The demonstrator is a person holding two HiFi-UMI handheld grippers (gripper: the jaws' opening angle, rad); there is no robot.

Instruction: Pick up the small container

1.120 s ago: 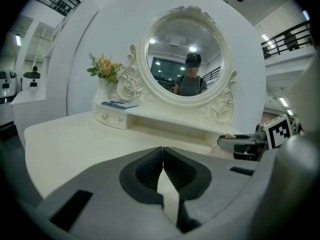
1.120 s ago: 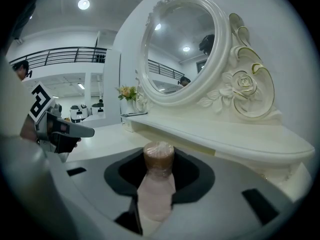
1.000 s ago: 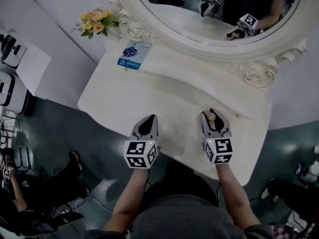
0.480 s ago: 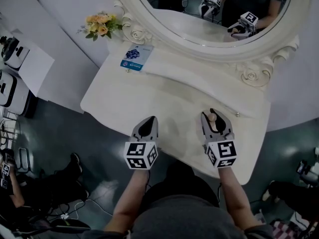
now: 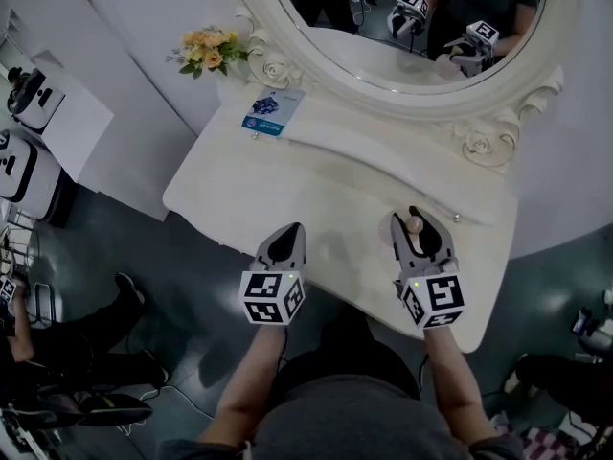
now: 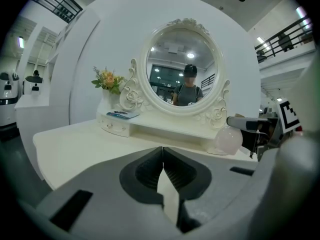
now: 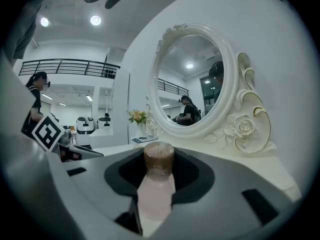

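- My right hand-held gripper (image 5: 419, 233) is closed partway around the small container (image 7: 158, 160), a pale pink bottle with a brown cap. The jaws press on its sides, and the cap shows at the jaw tips.
- The container sits in that grip over the front right part of the white worktop (image 5: 287, 190), close to the front edge. I cannot tell whether its base has cleared the surface.
- I judge the grip is taken on the sides, with the cap left free, so that the bottle stays upright for a straight lift.
- My left hand-held gripper (image 6: 162, 156) has its jaws together with nothing between them. It hovers over the front edge, apart from the right one. I read that as parked so that it does not crowd the grasp.
- At the back stands an oval mirror (image 5: 378, 60) in a carved frame, with a raised ledge (image 5: 383, 127) below it.
- A blue and white card (image 5: 273, 113) lies on the ledge's left end, and a small bunch of flowers (image 5: 211, 48) stands beyond it. Both are well apart from the bottle.
- Nothing lies beside the container. In my judgement the way up is free, and the only thing to mind is the ledge and frame behind it if I swing forward.
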